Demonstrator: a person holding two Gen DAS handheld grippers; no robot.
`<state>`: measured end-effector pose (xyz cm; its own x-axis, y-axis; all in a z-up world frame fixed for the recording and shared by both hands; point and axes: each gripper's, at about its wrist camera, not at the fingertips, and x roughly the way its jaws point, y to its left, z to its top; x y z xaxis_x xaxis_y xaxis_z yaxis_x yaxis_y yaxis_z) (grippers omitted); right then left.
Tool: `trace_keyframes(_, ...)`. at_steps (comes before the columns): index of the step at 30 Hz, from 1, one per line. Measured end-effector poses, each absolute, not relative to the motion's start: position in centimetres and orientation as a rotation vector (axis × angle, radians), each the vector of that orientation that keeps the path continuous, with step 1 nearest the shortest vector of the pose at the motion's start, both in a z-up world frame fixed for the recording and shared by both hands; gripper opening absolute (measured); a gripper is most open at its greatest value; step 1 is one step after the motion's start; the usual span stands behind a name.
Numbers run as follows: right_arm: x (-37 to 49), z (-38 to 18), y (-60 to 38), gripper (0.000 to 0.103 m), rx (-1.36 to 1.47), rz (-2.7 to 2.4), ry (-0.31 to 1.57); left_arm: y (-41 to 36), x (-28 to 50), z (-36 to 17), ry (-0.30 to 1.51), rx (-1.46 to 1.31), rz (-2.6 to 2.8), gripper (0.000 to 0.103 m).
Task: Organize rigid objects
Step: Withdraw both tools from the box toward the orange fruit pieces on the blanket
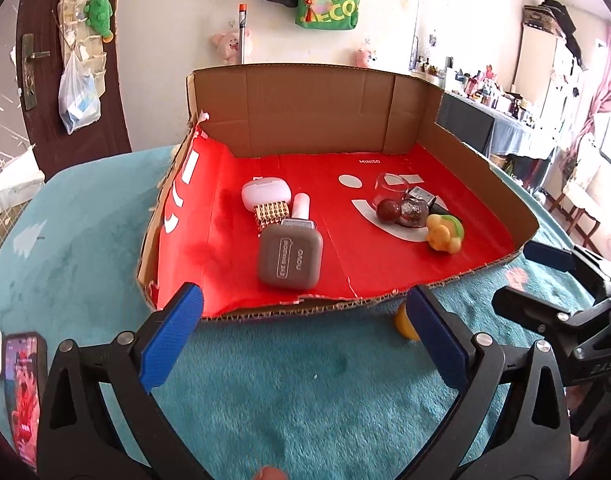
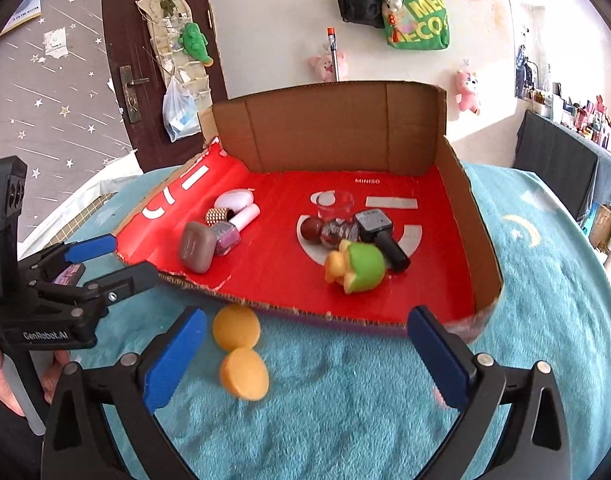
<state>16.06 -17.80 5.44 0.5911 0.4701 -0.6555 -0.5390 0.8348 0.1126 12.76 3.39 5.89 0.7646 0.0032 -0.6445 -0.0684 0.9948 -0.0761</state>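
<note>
Left gripper [image 1: 305,304] hovering over the teal plush cloth [image 1: 265,392] just short of the cardboard tray's [image 1: 305,112] torn front edge, blue pads [image 1: 173,332] spread wide with nothing between them. Right gripper [image 2: 305,328] hanging likewise before the same edge, pads apart and empty.

Lying inside on the red MINISO liner [image 1: 345,248], two clusters well apart. On the left: brown eyeshadow compact [image 1: 290,258] nearest the front, nail polish bottle [image 1: 299,210] with a white cap touching it behind, gold studded cube [image 1: 271,214] just beside, white earbud case [image 1: 265,194] farthest back. On the right: small clear glass [image 1: 391,186], dark red ball [image 1: 388,211], glittery dark bottle [image 1: 413,213], grey-topped black bottle [image 2: 379,232] lying on its side, green and yellow toy [image 1: 445,234] at the front.

Resting outside the tray on the cloth, near its front edge: two yellow-orange discs [image 2: 241,350], touching each other.

Peeking in at the left view's lower left: a phone [image 1: 23,392].
</note>
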Motion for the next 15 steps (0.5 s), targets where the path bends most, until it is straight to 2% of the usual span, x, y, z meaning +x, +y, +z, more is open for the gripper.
trace_keyframes(15, 14.6, 2.0, -17.5, 0.103, -0.152, 0.581, 0.808, 3.4, 11.6, 2.8, 0.771, -0.150, 0.023, 0.103)
